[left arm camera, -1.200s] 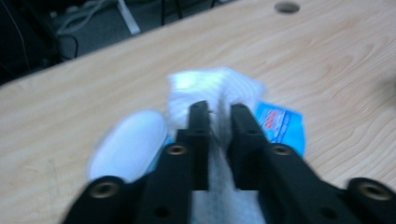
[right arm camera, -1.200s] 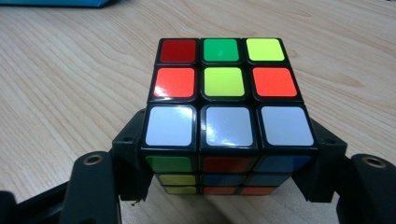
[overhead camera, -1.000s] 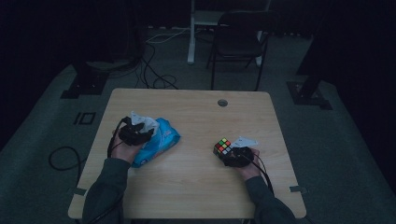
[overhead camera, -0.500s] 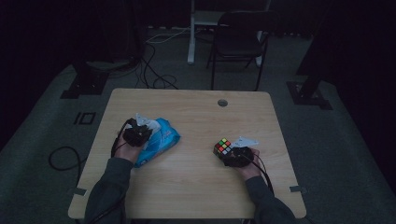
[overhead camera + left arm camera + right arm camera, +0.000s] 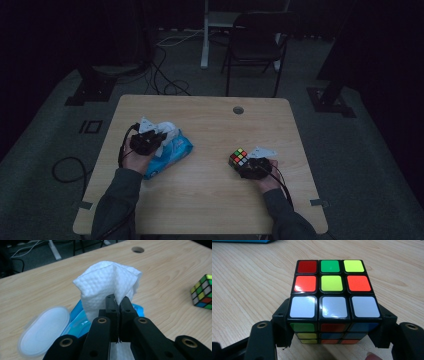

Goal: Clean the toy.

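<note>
Left gripper [image 5: 117, 305] pinching soft, flimsy wipe [image 5: 107, 283] above blue pack [image 5: 170, 150]; tears easily. Right gripper [image 5: 334, 327] clamping rigid cube [image 5: 332, 300].

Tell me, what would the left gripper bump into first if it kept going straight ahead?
Probably nothing on the table: past the wipe pinched in the left gripper, only bare wood shows; depth is unclear.
</note>
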Tool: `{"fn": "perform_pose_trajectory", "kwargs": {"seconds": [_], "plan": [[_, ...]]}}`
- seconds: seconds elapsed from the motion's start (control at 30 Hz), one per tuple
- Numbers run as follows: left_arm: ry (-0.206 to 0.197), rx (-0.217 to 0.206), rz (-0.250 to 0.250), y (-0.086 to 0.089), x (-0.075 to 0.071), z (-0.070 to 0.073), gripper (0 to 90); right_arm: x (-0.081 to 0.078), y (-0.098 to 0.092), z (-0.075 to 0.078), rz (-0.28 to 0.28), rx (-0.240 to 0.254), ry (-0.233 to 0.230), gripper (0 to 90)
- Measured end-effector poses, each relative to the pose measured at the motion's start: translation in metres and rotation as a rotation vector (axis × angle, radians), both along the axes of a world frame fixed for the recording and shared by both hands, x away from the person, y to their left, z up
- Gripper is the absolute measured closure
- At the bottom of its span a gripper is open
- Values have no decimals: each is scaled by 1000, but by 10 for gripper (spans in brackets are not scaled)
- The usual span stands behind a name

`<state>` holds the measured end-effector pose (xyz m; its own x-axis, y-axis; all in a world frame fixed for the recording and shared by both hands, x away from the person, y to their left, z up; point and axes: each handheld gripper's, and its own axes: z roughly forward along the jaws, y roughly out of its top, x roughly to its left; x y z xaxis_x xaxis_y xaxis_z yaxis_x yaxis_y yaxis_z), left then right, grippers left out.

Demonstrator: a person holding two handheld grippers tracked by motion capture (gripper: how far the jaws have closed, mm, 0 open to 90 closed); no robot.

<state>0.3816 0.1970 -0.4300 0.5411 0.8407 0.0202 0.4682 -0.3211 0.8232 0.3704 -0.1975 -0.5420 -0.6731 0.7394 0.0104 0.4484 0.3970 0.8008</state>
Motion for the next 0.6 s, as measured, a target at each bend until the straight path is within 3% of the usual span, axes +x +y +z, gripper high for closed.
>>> {"fn": "perform_pose_trajectory", "kwargs": {"seconds": [0.6], "plan": [[-19,-39,-79,-17,-8,11,888,-5,1,6,19,23,-32,345]]}}
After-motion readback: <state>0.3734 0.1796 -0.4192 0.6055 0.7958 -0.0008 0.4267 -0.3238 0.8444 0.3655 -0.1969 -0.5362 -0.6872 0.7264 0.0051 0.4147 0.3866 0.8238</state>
